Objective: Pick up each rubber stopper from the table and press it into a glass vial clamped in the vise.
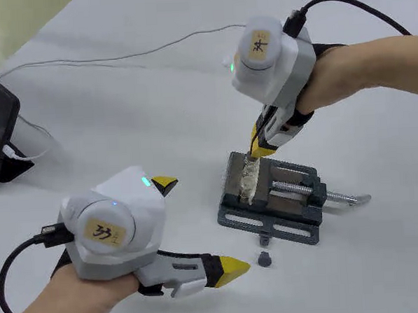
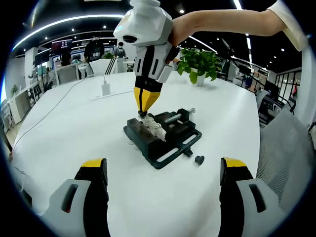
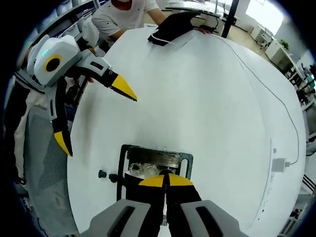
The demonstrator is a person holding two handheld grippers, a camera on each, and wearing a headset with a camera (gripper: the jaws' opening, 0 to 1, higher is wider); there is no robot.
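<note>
Dark rubber stopper [image 1: 264, 259] beside vise [image 1: 302, 226]

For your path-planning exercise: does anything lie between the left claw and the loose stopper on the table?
Nothing visible: bare table separates the left claw from the stopper, which lies beside the vise.

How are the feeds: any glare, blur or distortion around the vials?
Head view: soft even light, but the clear glass vials in the black metal vise merge into one pale shimmer. Left gripper view: fisheye curves the white table, ceiling strips glare, the vise is sharp. Right gripper view: the right gripper, jaws shut, covers part of the vials; windows at top right wash out.
</note>
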